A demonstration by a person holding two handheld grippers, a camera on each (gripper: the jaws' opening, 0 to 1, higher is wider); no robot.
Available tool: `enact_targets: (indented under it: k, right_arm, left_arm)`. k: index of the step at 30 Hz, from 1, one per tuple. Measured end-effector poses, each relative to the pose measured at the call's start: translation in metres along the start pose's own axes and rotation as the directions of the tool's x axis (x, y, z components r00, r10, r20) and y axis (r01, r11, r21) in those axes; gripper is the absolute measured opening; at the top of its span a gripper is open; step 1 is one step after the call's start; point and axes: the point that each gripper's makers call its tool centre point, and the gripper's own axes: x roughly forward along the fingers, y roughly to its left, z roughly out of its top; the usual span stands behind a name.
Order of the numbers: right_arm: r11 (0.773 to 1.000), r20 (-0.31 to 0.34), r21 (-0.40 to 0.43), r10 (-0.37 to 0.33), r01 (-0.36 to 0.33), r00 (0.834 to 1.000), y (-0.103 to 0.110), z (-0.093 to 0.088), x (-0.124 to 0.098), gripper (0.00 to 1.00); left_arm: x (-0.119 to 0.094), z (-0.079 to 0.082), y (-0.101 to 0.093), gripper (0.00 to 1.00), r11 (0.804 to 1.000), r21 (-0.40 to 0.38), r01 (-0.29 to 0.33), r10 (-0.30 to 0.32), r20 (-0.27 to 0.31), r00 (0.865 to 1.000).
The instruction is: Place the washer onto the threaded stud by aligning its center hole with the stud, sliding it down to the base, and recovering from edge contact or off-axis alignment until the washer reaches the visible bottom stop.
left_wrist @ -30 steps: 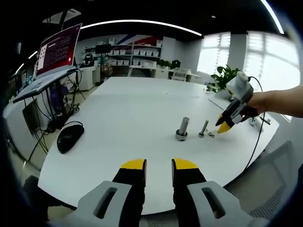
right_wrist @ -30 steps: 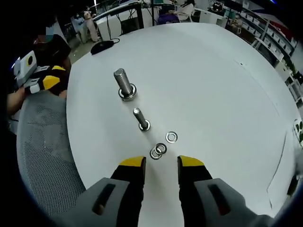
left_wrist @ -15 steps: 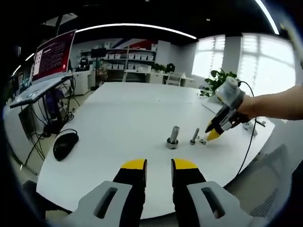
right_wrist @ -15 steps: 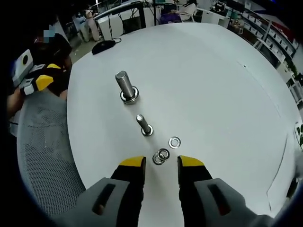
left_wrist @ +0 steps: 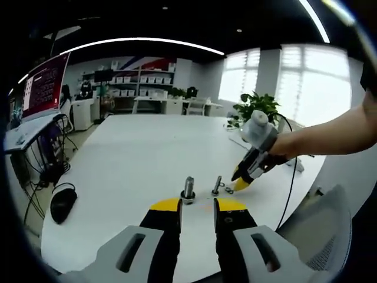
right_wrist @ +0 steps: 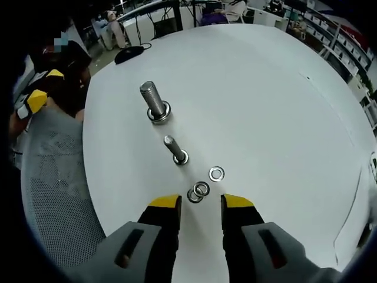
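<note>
The right claw [right_wrist: 200,203], its jaws spread and holding nothing, hovers low over the white table [right_wrist: 265,94], with two overlapping washers [right_wrist: 198,191] lying just ahead of its tips and a third washer [right_wrist: 217,173] a little farther on. Since a second ago the washers have stayed put, unpicked, so the small threaded stud [right_wrist: 175,149] just beyond them and the large stud [right_wrist: 154,101] farther ahead remain bare. The left claw [left_wrist: 197,206], also spread and empty, has drawn back toward the table edge.
</note>
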Motion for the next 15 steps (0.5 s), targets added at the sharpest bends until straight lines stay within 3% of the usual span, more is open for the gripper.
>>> enact_targets:
  k: [3, 11, 15]
  right_arm:
    - [1.0, 0.004, -0.003, 0.004, -0.004, 1.0, -0.001, -0.001, -0.001, 0.29]
    - [1.0, 0.004, -0.02, -0.002, 0.002, 1.0, -0.004, -0.006, -0.006, 0.29]
    - [1.0, 0.002, -0.028, -0.008, 0.008, 1.0, -0.007, -0.007, -0.007, 0.29]
  left_arm:
    - [0.006, 0.0, -0.012, 0.2, 0.996, -0.064, 0.066, -0.066, -0.003, 0.998]
    - [0.018, 0.0, -0.021, 0.22, 0.993, -0.069, 0.097, -0.097, 0.011, 0.995]
    - [0.019, -0.002, -0.024, 0.2, 0.987, -0.109, 0.116, -0.116, 0.004, 0.993]
